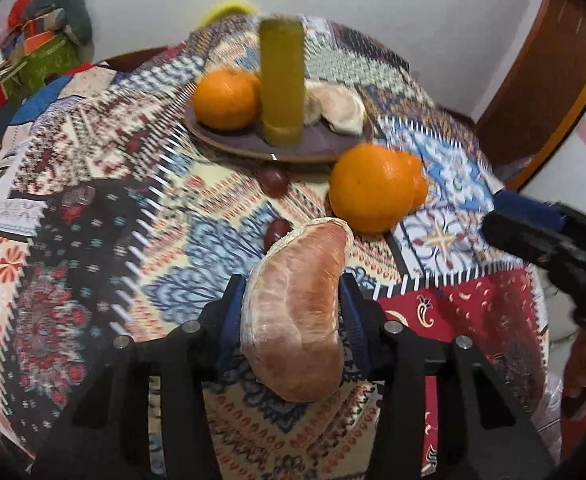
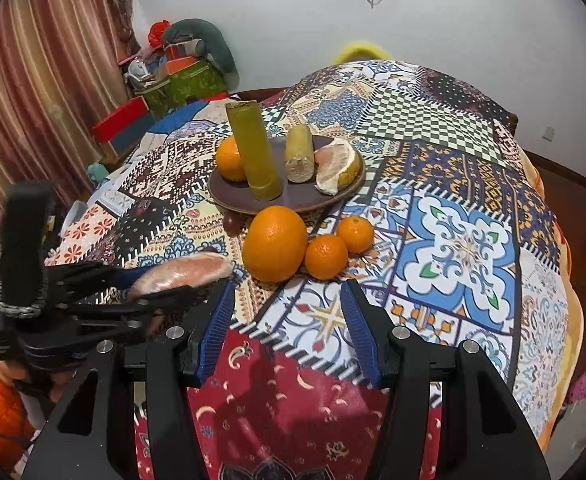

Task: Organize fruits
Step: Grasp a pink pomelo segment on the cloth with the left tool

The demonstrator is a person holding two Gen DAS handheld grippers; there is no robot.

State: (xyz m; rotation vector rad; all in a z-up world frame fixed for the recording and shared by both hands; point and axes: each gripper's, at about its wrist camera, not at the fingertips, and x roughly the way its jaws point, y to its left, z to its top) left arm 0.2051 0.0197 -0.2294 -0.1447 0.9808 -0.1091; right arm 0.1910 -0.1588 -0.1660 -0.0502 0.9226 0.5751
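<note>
Pink pomelo wedge [image 1: 293,312] sits pinched in the left claw [image 1: 291,308]; squeezed harder, it could burst. Right claw [image 2: 285,320] hangs spread, empty.

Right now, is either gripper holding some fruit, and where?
The left gripper pinches the pomelo segment across its middle. The right gripper holds nothing.
</note>
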